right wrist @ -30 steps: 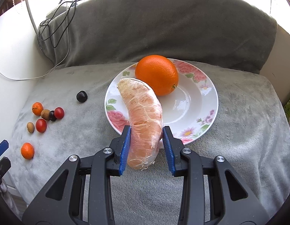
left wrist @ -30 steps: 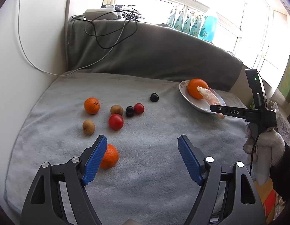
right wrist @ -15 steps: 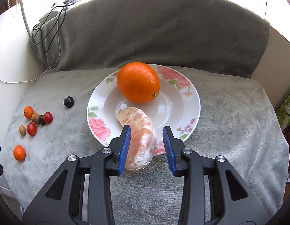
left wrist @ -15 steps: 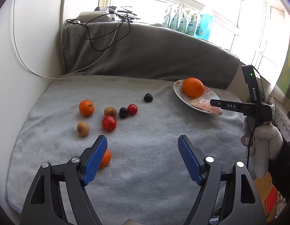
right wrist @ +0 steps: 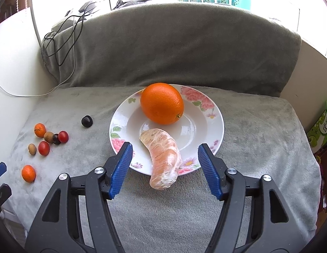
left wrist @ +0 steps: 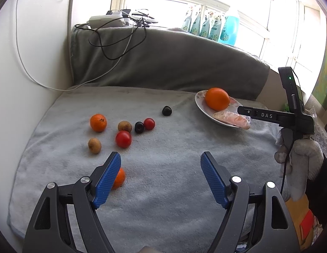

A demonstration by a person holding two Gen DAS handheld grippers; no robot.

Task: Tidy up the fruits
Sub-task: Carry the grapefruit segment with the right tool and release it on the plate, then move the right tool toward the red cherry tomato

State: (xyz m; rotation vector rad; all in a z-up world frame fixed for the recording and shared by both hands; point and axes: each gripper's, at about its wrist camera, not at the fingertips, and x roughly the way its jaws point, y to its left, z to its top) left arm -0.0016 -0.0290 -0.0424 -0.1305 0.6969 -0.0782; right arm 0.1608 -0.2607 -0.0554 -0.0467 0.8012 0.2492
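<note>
On the far left of the pale grey fleece blanket (right wrist: 205,221), the small fruits are where they were a second ago: a small orange mandarin (right wrist: 28,173) nearest the camera, two tan, round longan-like fruits (right wrist: 32,149), two red cherry tomatoes (right wrist: 44,148), a second small mandarin (right wrist: 40,130) and a dark plum-coloured berry (right wrist: 56,139) in a loose cluster, with another dark round fruit (right wrist: 87,121) lying apart, nearer the plate. None of these has been gathered yet.

The left gripper (left wrist: 160,178) hovers over that side with its blue-padded jaws spread wide and nothing between them; the near mandarin (left wrist: 119,178) shows just behind its left pad.

Further right, the white, flower-rimmed ceramic plate (right wrist: 216,113) holds a large, glossy orange (right wrist: 162,106) at the back. The change is here: the peeled, pinkish-orange citrus segment (right wrist: 163,156), gripped a second ago and carried over the plate, now lies on it in front of the orange, its near tip overhanging the rim. The right gripper (right wrist: 164,166) is opening, its pads clear of the segment on either side, so the piece is released though it sits between them.

I judge this placement done: two fruits are on the plate, and the scattered small fruits on the left are what remains. The overhanging tip may make the segment prone to slipping off if the plate is nudged.
</note>
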